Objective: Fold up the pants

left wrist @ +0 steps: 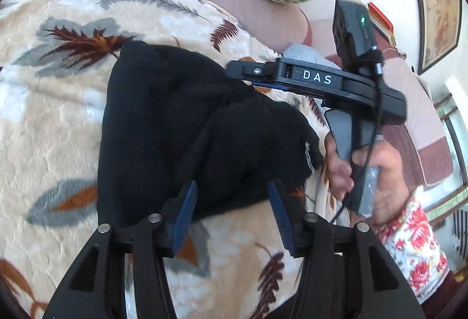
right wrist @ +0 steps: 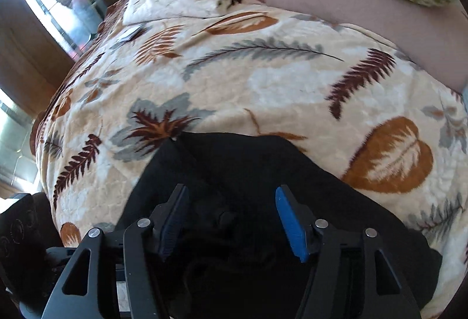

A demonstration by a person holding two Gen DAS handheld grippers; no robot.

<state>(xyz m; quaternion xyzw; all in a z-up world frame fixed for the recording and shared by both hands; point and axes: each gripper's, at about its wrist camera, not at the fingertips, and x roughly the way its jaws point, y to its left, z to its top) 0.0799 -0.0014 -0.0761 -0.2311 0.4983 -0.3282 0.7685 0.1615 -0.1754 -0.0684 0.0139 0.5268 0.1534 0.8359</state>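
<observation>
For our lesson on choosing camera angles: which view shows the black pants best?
The left wrist view: the black pants lie bundled on the leaf-print blanket, nearly their whole outline visible. In the right wrist view the pants fill the lower frame, partly hidden behind the open fingers.

The left gripper (left wrist: 231,196) was open, its two blue-padded fingers (left wrist: 185,219) spread wide and pointing forward and down. Nothing was clamped between them.

The right gripper (right wrist: 232,202) was likewise open, jaws well apart, with one blue pad (right wrist: 291,227) brightly lit and the other in shadow. Seen from the left wrist camera, the right gripper lay level, tip pointing left across the view. The right hand (left wrist: 377,172) was wrapped around its grey handle, fingers curled at the front; whether the trigger was pressed was unclear. A floral sleeve (left wrist: 409,234) covered the wrist.
</observation>
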